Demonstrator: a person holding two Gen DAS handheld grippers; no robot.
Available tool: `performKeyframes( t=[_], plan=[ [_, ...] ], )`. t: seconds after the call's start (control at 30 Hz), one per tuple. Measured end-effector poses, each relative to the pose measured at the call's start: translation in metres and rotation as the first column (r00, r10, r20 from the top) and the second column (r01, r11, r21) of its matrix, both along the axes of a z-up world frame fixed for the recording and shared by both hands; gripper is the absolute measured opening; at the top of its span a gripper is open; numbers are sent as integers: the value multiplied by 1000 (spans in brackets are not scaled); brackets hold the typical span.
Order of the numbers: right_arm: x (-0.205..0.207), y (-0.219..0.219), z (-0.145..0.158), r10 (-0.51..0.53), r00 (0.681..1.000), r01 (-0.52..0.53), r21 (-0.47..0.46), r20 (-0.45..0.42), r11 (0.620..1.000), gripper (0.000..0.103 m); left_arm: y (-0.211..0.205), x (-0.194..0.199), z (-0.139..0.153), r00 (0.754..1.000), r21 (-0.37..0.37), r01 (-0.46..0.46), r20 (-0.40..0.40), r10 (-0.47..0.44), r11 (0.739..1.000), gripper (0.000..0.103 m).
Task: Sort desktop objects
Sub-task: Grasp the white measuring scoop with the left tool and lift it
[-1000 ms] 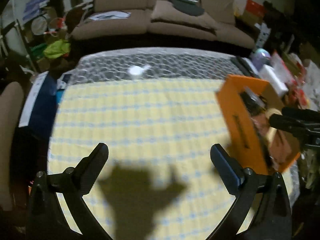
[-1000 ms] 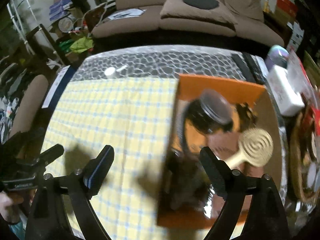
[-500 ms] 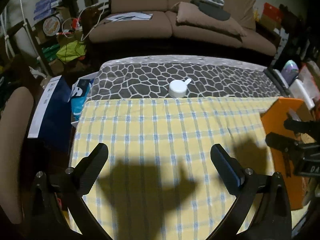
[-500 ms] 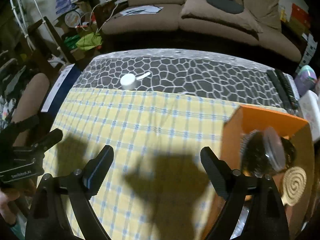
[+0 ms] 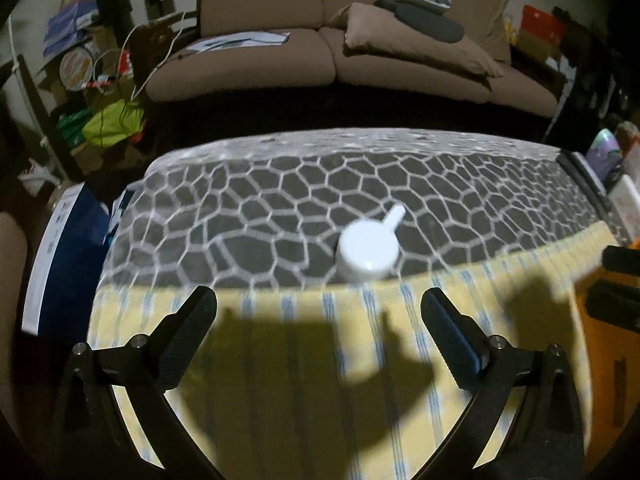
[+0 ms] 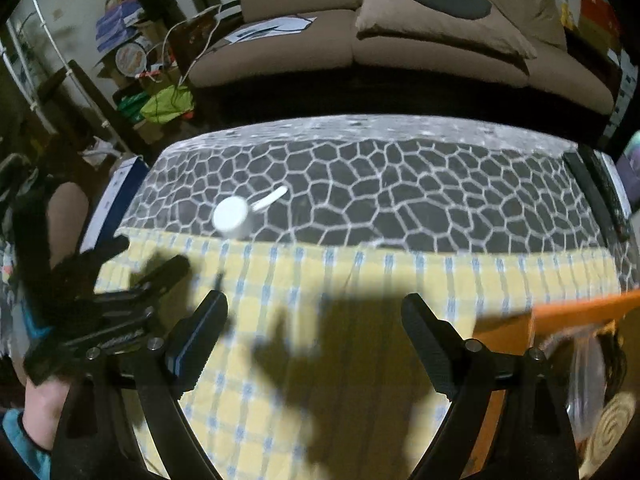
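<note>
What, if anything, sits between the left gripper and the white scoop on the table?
Nothing visible. The left gripper stands open and empty over the yellow checked cloth, and the white scoop lies just past the cloth's far edge on the grey patterned mat; only bare cloth lies between them.

Both grippers swung away from the orange box (image 6: 580,312) toward the table's far side. The white scoop (image 5: 368,250) loomed closer ahead of the left gripper (image 5: 318,312), and the box slid to the right gripper's (image 6: 314,316) edge.
</note>
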State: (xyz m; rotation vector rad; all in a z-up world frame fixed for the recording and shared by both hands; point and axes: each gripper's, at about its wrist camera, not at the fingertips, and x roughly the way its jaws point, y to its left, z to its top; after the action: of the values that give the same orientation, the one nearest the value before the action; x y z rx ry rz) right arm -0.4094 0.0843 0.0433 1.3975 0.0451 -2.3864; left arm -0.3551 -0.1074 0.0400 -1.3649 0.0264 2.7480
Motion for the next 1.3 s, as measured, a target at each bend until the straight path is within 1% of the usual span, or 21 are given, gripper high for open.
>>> performKeyframes(
  t=[0.17, 0.3, 0.37, 0.4, 0.43, 0.47, 0.5, 0.57, 0.67, 0.7, 0.8, 0.83, 0.87, 0.9, 0.97, 1.03, 1.2, 1.23, 1.27, 1.3],
  plan=[
    [-17, 4, -6, 9, 1000, -9, -20, 14, 1000, 90, 12, -29, -22, 1000, -65, 16, 10, -15, 998, 99],
    [-23, 4, -10, 21, 1000, -20, -42, 21, 999, 90, 24, -35, -30, 998, -81, 57, -4, -58, 995, 98],
    [-26, 5, -14, 19, 999, -18, -54, 32, 998, 90, 30, -40, -36, 997, -103, 76, 13, -75, 992, 86],
    [-28, 6, -17, 20, 999, -17, -63, 44, 998, 90, 33, -42, -39, 996, -103, 82, 28, -80, 991, 69],
    [-29, 7, -19, 19, 999, -15, -71, 51, 997, 90, 34, -45, -41, 995, -89, 95, 49, -90, 992, 51],
    [-29, 8, -21, 18, 998, -13, -80, 58, 997, 90, 36, -47, -42, 993, -66, 105, 60, -102, 992, 43],
    [-29, 8, -22, 19, 998, -13, -90, 66, 996, 90, 36, -48, -40, 993, -58, 107, 58, -103, 993, 43],
    [-29, 9, -24, 19, 997, -11, -101, 73, 995, 90, 37, -47, -38, 994, -82, 103, 49, -99, 991, 43],
    [-28, 13, -21, 13, 997, -3, -126, 75, 992, 88, 31, -40, -29, 995, -37, 96, 25, -95, 995, 43],
    [-27, 15, -20, 8, 997, 4, -144, 79, 990, 88, 27, -33, -22, 995, -8, 100, 9, -100, 995, 43],
    [-26, 25, -16, -23, 993, 51, -235, 118, 971, 84, 19, -9, -3, 991, 32, 132, -33, -131, 991, 43],
    [-25, 30, -15, -35, 990, 72, -275, 136, 959, 81, 19, 1, 2, 988, 38, 148, -44, -146, 988, 43],
    [-24, 32, -13, -41, 988, 87, -312, 152, 946, 75, 20, 13, 8, 985, 43, 168, -52, -166, 985, 43],
    [-23, 32, -10, -42, 986, 95, -335, 161, 937, 71, 22, 21, 13, 983, 48, 180, -57, -177, 983, 43],
    [-16, 33, -5, -39, 984, 103, -379, 173, 920, 58, 27, 45, 25, 975, 70, 216, -72, -211, 974, 43],
    [-8, 29, -1, -28, 982, 101, -400, 186, 911, 50, 32, 61, 33, 969, 85, 242, -74, -236, 966, 43],
    [16, 21, 3, 0, 976, 94, -426, 216, 900, 44, 58, 104, 55, 953, 114, 296, -95, -287, 948, 43],
    [19, 21, 2, 2, 975, 95, -424, 222, 901, 40, 60, 108, 58, 952, 119, 301, -97, -291, 946, 43],
    [25, 22, 2, 3, 973, 98, -425, 229, 900, 31, 65, 112, 61, 951, 122, 303, -93, -293, 945, 43],
    [29, 24, 2, 2, 973, 100, -431, 230, 897, 26, 69, 117, 64, 952, 131, 305, -86, -295, 943, 43]
  ],
)
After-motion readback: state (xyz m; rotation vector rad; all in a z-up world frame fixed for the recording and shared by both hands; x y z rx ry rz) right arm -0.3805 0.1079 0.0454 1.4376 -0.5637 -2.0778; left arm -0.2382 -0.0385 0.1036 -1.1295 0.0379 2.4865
